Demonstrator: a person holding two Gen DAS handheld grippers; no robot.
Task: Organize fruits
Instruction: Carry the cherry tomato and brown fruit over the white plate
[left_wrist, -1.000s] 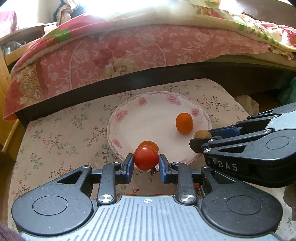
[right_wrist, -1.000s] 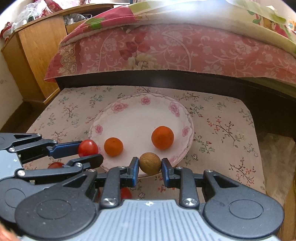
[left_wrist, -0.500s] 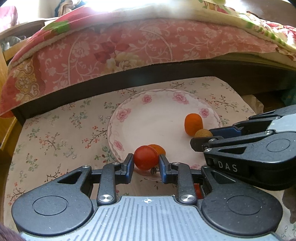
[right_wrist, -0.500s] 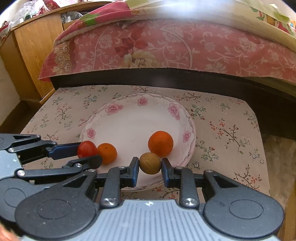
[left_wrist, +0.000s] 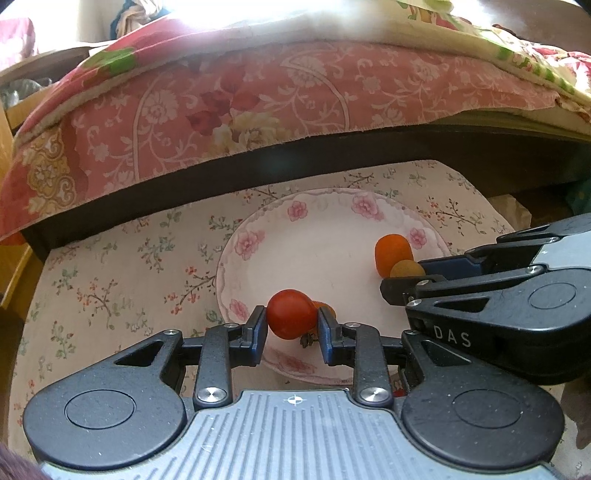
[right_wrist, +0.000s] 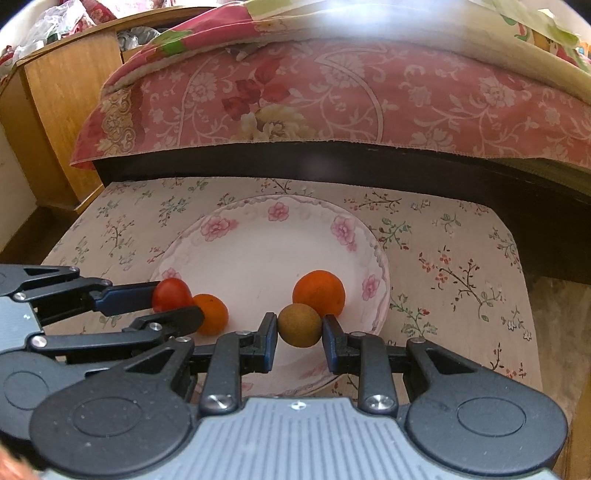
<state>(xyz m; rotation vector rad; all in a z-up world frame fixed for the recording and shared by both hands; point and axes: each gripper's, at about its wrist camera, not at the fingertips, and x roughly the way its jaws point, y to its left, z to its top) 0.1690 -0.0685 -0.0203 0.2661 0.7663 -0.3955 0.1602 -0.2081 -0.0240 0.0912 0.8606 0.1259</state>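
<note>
My left gripper (left_wrist: 291, 326) is shut on a red tomato (left_wrist: 291, 313) over the near left rim of the white flowered plate (left_wrist: 295, 221). My right gripper (right_wrist: 300, 332) is shut on a brown round fruit (right_wrist: 299, 325) over the plate's (right_wrist: 280, 210) near side. A small orange fruit (right_wrist: 212, 314) lies on the plate right beside the tomato (right_wrist: 171, 294). A larger orange fruit (right_wrist: 319, 292) lies on the plate just behind the brown fruit (left_wrist: 406, 268). In the left wrist view the small orange (left_wrist: 327, 308) is mostly hidden behind the tomato.
The plate stands on a low table with a floral cloth (right_wrist: 461, 258). A bed with a pink floral quilt (right_wrist: 332, 99) overhangs the table's far edge. A wooden cabinet (right_wrist: 66, 110) stands at the left.
Both grippers have moved forward over the plate with their fruits held. The tomato is now beside the small orange and the brown fruit is close to the large orange.
</note>
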